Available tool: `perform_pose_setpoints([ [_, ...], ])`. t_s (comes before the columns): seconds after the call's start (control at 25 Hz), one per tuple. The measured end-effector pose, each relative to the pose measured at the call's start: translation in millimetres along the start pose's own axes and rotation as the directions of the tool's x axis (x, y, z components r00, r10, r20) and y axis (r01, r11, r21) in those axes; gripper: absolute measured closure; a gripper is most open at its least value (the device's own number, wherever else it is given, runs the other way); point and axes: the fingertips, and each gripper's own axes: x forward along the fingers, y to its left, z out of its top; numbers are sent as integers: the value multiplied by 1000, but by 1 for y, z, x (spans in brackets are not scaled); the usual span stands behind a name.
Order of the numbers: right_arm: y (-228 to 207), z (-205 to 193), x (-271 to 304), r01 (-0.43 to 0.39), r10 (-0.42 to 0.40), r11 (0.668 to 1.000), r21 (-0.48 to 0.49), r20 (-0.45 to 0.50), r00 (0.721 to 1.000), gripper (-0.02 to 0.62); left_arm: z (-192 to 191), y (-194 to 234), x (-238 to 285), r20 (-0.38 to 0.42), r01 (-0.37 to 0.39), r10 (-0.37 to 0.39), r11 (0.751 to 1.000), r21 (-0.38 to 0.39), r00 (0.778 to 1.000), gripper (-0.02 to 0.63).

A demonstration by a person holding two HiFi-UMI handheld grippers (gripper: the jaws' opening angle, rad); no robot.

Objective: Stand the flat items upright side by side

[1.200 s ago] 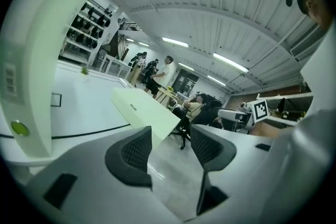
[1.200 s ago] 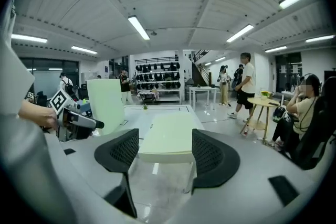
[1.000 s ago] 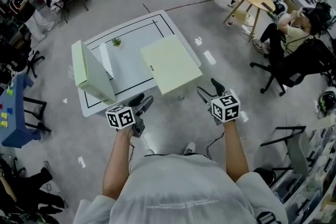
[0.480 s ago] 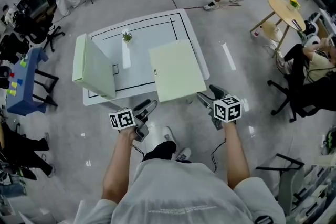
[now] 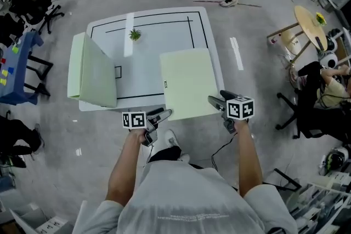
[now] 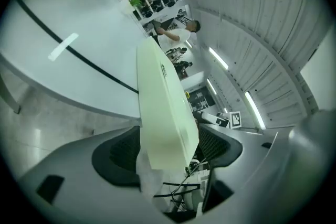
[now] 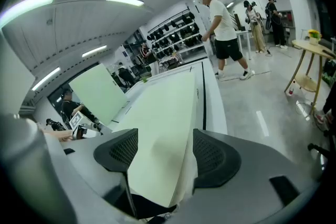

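So far, one pale green panel [image 5: 94, 76] stood on edge at the surface's [image 5: 159, 30] left side, while the second panel [image 5: 189, 82] lay flat at its near edge, a corner inside each wide, ungripping hand-held gripper, the left hand-held gripper [image 5: 164, 114] having just opened further and the right hand-held gripper [image 5: 218, 99] not yet closed.

Grey T-shirt [image 5: 192, 200] — short-sleeved
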Motion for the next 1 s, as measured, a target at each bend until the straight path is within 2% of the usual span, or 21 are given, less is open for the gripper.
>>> perform_pose_setpoints([
  [0.12, -3, 3, 20, -55, 57, 998, 36, -57, 997, 250, -6, 6, 9, -38, 69, -71, 997, -43, 997, 259],
  [0.36, -14, 1, 49, -92, 97, 995, 35, -143, 985, 232, 7, 13, 23, -6, 202, -204, 975, -93, 979, 259],
  [0.56, -17, -2, 53, -152, 158, 987, 49, -156, 975, 222, 3, 15, 36, -24, 182, -186, 978, -105, 982, 259],
  [0.72, -18, -5, 59, -199, 211, 977, 79, -195, 958, 215, -1, 13, 39, -7, 179, -182, 976, -122, 983, 266],
  [1.0, -20, -4, 57, -291, 287, 956, 22, -255, 923, 213, -11, -3, 41, 30, 133, -130, 985, -113, 991, 273],
])
